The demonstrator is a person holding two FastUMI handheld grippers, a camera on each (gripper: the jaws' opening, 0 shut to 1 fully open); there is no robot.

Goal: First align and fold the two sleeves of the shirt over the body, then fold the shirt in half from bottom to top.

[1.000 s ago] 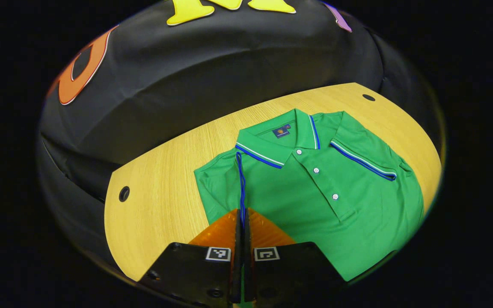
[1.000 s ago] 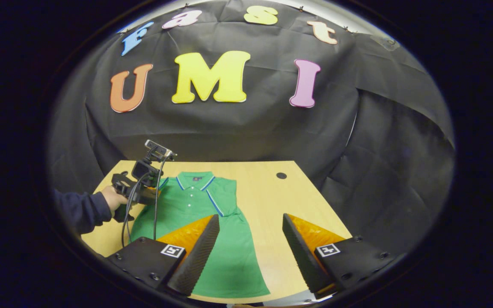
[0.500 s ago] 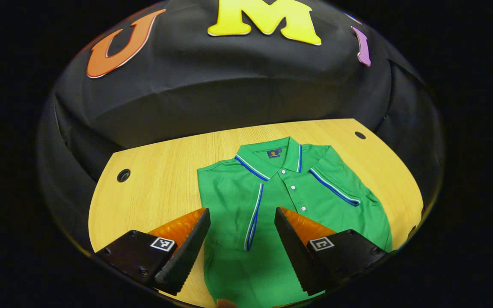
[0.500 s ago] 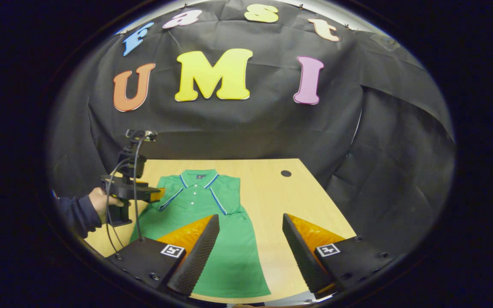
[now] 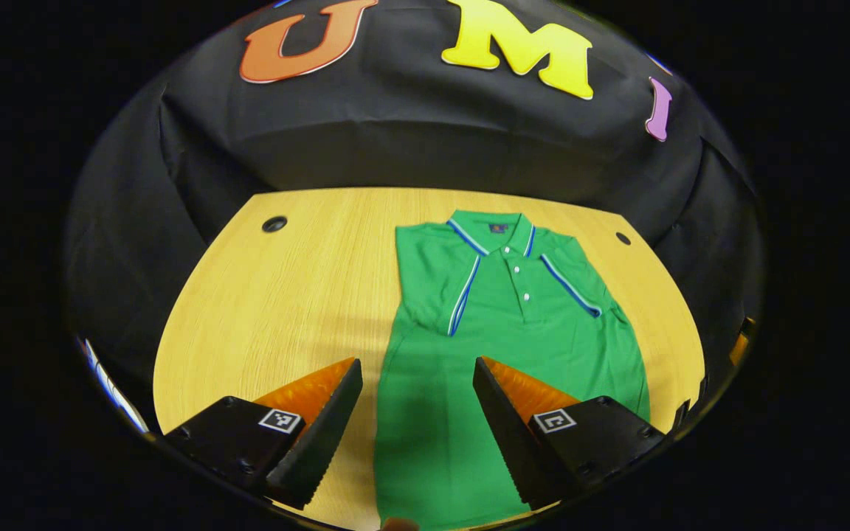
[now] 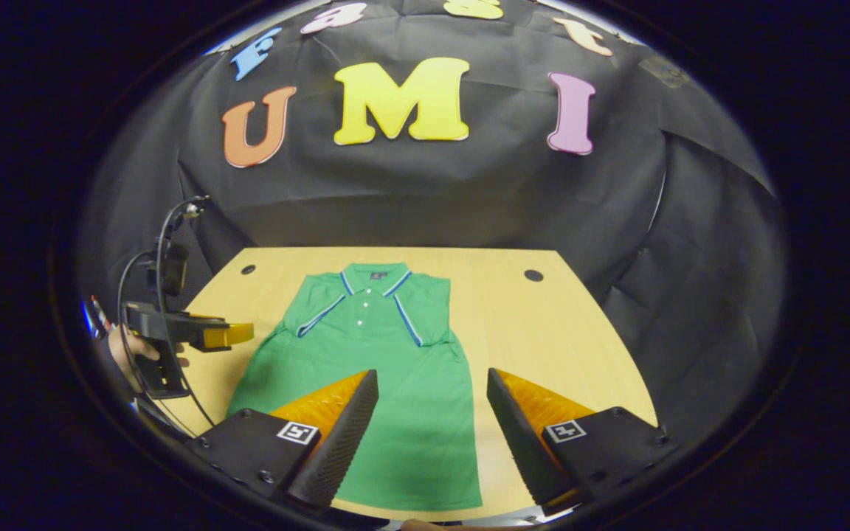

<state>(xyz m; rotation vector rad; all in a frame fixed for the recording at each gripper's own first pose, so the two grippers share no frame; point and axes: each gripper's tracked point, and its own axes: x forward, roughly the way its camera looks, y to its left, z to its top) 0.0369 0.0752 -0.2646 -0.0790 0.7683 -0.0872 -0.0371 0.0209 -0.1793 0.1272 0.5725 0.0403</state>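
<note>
Green polo shirt [image 5: 513, 346] lying flat on the wooden table [image 5: 285, 295], collar toward the far wall, both sleeves already folded over the body. Long axis runs away from the cameras; the hem lies nearest. Left gripper [image 5: 417, 413] and right gripper [image 6: 432, 420], each with fingers spread wide and holding nothing, hover over the hem end, apparently about equally near.
</note>
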